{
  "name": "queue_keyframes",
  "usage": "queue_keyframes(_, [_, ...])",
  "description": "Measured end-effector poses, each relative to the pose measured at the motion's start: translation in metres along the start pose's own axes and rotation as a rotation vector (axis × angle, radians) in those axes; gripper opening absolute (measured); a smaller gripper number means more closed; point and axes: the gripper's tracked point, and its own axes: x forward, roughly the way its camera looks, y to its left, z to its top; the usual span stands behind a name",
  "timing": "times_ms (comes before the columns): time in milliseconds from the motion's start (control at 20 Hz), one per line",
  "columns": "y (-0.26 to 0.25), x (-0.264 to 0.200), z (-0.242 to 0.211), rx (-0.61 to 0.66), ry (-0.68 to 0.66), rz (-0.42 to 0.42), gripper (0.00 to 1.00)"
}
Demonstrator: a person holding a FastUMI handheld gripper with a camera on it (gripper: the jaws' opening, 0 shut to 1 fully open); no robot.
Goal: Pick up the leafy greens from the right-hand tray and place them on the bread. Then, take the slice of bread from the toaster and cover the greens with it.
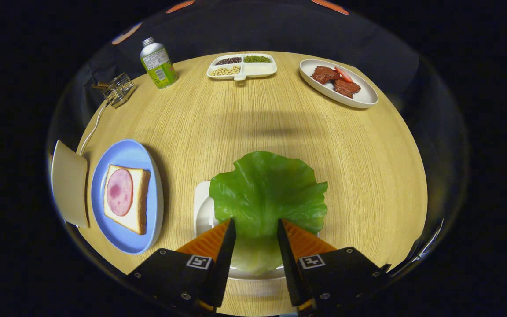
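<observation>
In the gripper view the gripper points down and forward over the round wooden counter, its two fingers reaching up from below. The jaws stand apart with the pale stem end of the leafy greens lying in the gap between them; whether either finger touches the leaf cannot be told. The greens spread wide just ahead of the fingertips and cover most of a white tray, of which a rim to the left and a strip below show. To the left of the fingers sits a blue plate carrying a slice of bread topped with a round of ham. Beside the plate stands a cream toaster, cut off at the side, its slot hidden. Far beyond the fingers lie a divided dish of beans, an oval plate of meat slices, a green bottle and a small wire rack, hard to make out.
</observation>
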Motion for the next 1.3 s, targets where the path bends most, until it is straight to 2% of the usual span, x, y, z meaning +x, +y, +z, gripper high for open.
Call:
queue_keyframes(150, [0.002,0.0,0.002,-0.008,-0.025,0.001,0.39])
queue_keyframes(200, [0.003,0.0,0.003,-0.004,-0.031,0.001,0.26])
queue_keyframes(400, [-0.002,0.001,0.005,0.025,-0.057,0.01,0.05])
queue_keyframes(650, [-0.002,-0.007,0.011,0.018,-0.115,0.032,0.02])
queue_keyframes(950, [0.003,-0.039,0.026,-0.001,-0.2,0.04,0.02])
queue_keyframes(1300, [0.045,-0.066,0.036,-0.049,-0.226,0.114,0.02])
